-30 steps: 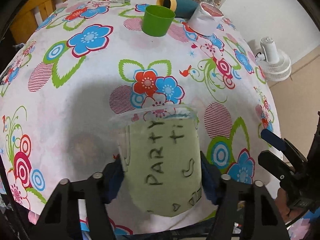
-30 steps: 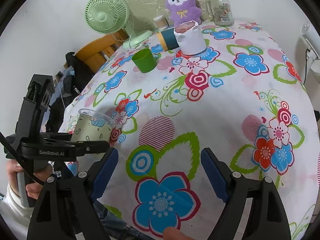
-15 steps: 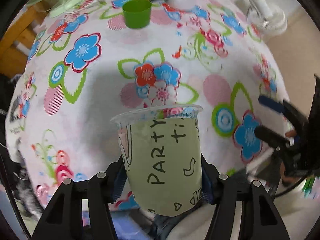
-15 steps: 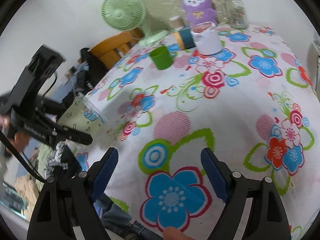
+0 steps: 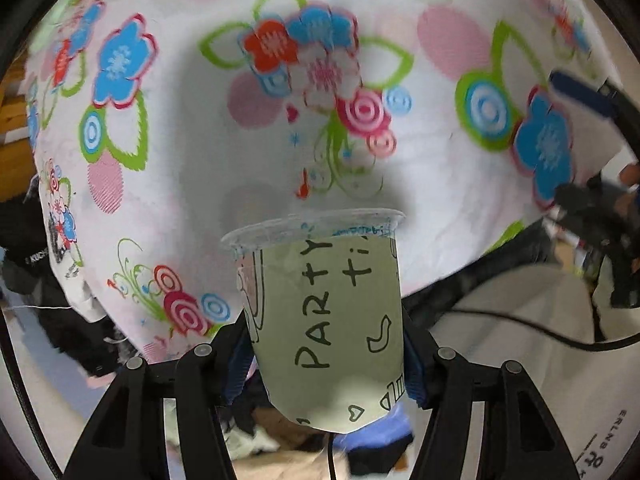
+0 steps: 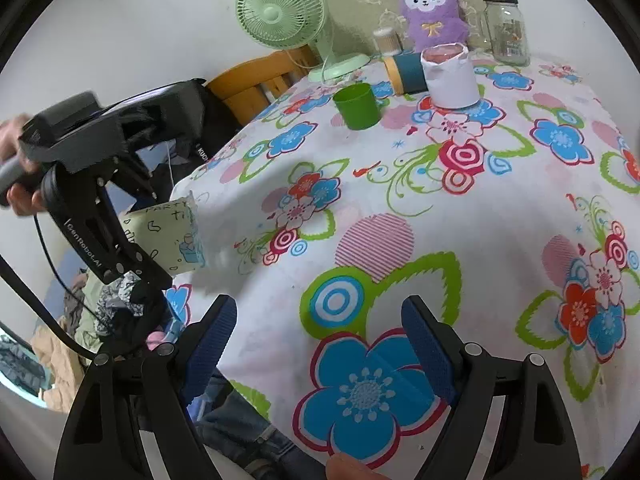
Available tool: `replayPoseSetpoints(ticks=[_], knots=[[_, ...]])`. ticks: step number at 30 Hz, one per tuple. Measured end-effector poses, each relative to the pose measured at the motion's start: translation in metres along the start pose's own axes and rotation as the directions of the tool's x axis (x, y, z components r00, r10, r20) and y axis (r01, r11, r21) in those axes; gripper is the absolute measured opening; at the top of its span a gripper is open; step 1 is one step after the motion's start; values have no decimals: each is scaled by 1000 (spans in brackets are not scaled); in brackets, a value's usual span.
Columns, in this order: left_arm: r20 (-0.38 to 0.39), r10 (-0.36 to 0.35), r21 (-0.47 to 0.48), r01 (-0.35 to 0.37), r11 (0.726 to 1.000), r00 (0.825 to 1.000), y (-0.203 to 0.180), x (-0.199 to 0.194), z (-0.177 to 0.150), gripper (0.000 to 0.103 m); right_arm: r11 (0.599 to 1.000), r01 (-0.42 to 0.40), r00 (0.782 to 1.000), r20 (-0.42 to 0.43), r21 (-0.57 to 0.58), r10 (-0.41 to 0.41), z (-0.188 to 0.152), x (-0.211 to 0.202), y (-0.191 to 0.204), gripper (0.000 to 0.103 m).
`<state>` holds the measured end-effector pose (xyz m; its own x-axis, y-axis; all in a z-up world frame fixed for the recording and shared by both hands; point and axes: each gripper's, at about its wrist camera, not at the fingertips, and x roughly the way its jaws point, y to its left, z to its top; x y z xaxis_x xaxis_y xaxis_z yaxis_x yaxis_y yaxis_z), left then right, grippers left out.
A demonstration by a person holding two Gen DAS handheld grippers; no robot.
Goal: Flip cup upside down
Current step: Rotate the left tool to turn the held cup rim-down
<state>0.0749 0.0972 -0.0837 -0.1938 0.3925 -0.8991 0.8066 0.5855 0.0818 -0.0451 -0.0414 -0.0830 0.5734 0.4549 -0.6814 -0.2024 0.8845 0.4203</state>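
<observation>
Above tabletop [image 6: 460,216] edge, we hold cup [image 5: 326,320] mid-wall in left gripper [image 5: 324,360], clamped; thin, light, crushable. Right gripper [image 6: 316,340] wide open, empty.

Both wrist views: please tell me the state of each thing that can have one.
Party cup: gripped, lifted, tipped toward the table.
Left hand-held gripper: shut on the party cup.
Right hand-held gripper: open, empty.
Green cup: upright.
Blue tube: lying down.
Jar: upright, lid on.

Tally, tabletop and rigs

Two grippers: left gripper [image 5: 326,360], right gripper [image 6: 318,344]. Two cups: party cup [image 5: 326,320], green cup [image 6: 357,106]. One fan [image 6: 282,10], jar [image 6: 505,30], plush [image 6: 432,10], white pot [image 6: 452,76].
</observation>
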Motion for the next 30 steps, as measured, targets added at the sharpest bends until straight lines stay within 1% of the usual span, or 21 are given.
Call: replayPoseSetpoints(ticks=[3, 4, 6, 9, 13, 15, 17, 21, 23, 25, 28, 29, 30], knots=[[-97, 43, 32, -40, 999, 994, -12, 10, 15, 64, 1000, -8, 1000, -4, 2, 8, -1, 2, 1, 86], [-130, 64, 45, -59, 997, 990, -15, 12, 19, 64, 1000, -12, 1000, -6, 1, 12, -2, 3, 1, 86], [-170, 98, 69, -87, 994, 980, -19, 13, 26, 64, 1000, -19, 1000, -9, 3, 19, -3, 5, 1, 86], [-211, 128, 96, -110, 989, 969, -23, 12, 34, 64, 1000, -27, 1000, -13, 9, 28, -5, 9, -1, 86], [-280, 170, 119, -142, 983, 945, -26, 16, 43, 64, 999, -39, 999, -14, 17, 39, -5, 13, -3, 86], [-302, 189, 131, -156, 979, 934, -31, 20, 49, 64, 999, -41, 999, -13, 17, 41, -5, 14, -3, 86], [-314, 202, 143, -164, 976, 928, -35, 20, 53, 64, 999, -45, 999, -14, 19, 45, -5, 15, -4, 86], [-319, 207, 158, -163, 974, 925, -38, 21, 61, 65, 998, -50, 999, -16, 26, 51, -6, 18, -7, 86], [-316, 226, 170, -179, 969, 922, -39, 21, 67, 65, 998, -53, 999, -12, 26, 53, -6, 18, -8, 86], [-308, 238, 176, -191, 966, 921, -42, 19, 74, 68, 998, -56, 998, -10, 26, 56, -6, 18, -8, 86], [-288, 243, 180, -197, 964, 926, -42, 17, 81, 82, 998, -55, 998, -10, 25, 56, -6, 18, -8, 86], [-280, 249, 184, -203, 962, 927, -42, 16, 82, 85, 998, -54, 998, -11, 24, 55, -5, 18, -9, 86], [-273, 252, 187, -206, 961, 928, -43, 16, 82, 86, 998, -53, 998, -11, 23, 54, -5, 18, -9, 86]])
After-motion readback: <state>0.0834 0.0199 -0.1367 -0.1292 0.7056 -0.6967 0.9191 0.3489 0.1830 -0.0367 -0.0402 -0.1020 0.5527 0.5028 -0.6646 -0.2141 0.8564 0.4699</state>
